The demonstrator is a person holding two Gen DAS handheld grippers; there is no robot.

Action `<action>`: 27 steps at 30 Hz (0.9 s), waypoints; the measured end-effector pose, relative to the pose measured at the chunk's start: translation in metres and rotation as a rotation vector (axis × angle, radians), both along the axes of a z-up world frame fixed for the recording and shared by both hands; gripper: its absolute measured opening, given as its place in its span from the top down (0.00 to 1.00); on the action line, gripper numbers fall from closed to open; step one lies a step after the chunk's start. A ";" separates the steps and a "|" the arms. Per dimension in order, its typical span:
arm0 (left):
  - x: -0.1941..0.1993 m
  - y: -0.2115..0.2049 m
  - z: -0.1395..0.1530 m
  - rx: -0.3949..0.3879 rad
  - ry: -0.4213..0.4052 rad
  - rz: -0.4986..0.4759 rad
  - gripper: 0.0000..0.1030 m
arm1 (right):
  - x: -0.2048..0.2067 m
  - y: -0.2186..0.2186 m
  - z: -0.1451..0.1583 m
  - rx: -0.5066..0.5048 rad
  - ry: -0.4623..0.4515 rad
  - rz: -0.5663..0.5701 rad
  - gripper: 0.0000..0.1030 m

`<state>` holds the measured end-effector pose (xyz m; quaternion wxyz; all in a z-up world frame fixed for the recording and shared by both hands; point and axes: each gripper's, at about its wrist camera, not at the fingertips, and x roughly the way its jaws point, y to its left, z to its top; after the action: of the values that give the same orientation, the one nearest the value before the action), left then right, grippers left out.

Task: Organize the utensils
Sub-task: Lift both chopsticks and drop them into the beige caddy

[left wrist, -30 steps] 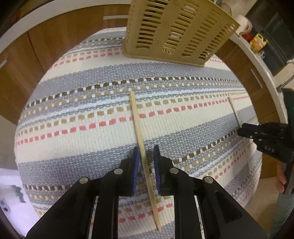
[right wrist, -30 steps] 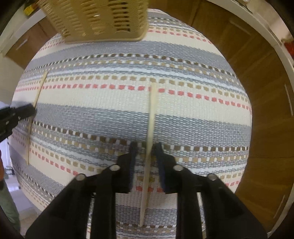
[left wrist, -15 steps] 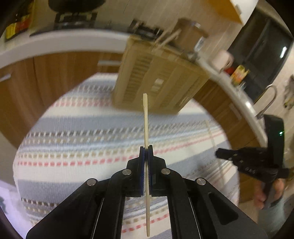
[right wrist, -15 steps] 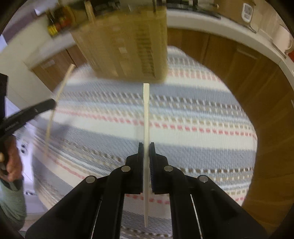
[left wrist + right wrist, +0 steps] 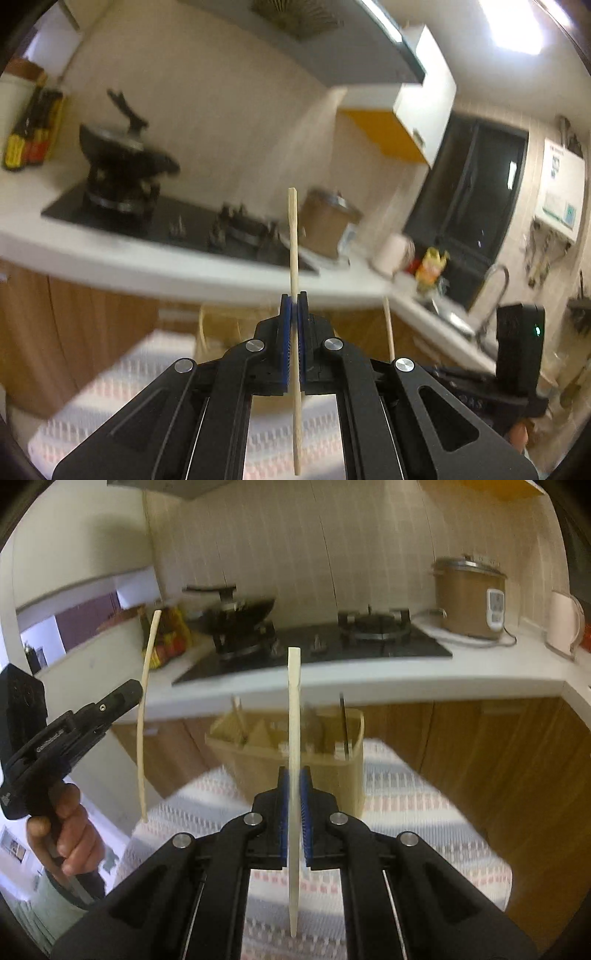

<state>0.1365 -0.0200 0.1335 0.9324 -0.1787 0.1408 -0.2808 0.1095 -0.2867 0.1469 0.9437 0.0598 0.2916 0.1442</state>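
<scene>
Chopsticks, one in each gripper: the left gripper (image 5: 294, 306) is clamped tight on a wooden chopstick (image 5: 293, 236) standing upright, and the right gripper (image 5: 294, 779) pinches a paler chopstick (image 5: 294, 709) the same way. Both are held up in the air in front of the beige utensil basket (image 5: 255, 764), which stands on the striped cloth (image 5: 406, 805) below the stove counter (image 5: 369, 679).

Warm indoor light, ceiling glare, motion blur, fisheye-bent edges, possibly overexposed
</scene>
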 end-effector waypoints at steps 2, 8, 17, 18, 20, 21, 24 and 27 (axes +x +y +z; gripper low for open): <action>0.009 -0.002 0.008 -0.025 -0.036 0.034 0.99 | 0.009 0.000 0.008 -0.017 -0.039 -0.029 0.96; 0.038 -0.008 0.019 -0.062 -0.102 0.143 0.99 | 0.037 0.001 0.026 -0.028 -0.160 -0.085 0.96; 0.075 -0.025 0.005 0.017 -0.164 0.277 0.99 | 0.063 -0.010 0.028 0.067 -0.372 -0.146 0.96; 0.077 -0.026 0.003 0.026 -0.175 0.290 0.99 | 0.067 -0.010 0.027 0.063 -0.376 -0.153 0.96; 0.080 -0.026 -0.001 0.028 -0.190 0.321 0.99 | 0.078 -0.010 0.025 0.063 -0.376 -0.157 0.96; 0.082 -0.026 -0.004 0.023 -0.188 0.341 0.99 | 0.083 -0.010 0.023 0.057 -0.378 -0.166 0.96; 0.092 -0.021 -0.013 0.010 -0.172 0.375 0.99 | 0.098 -0.011 0.007 0.082 -0.345 -0.177 0.96; 0.101 -0.017 -0.025 -0.003 -0.144 0.376 0.99 | 0.102 -0.007 -0.002 0.053 -0.349 -0.182 0.96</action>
<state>0.2379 -0.0366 0.1086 0.9758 -0.1828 0.0375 -0.1139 0.2113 -0.2934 0.1446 0.9871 0.0848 0.1133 0.0744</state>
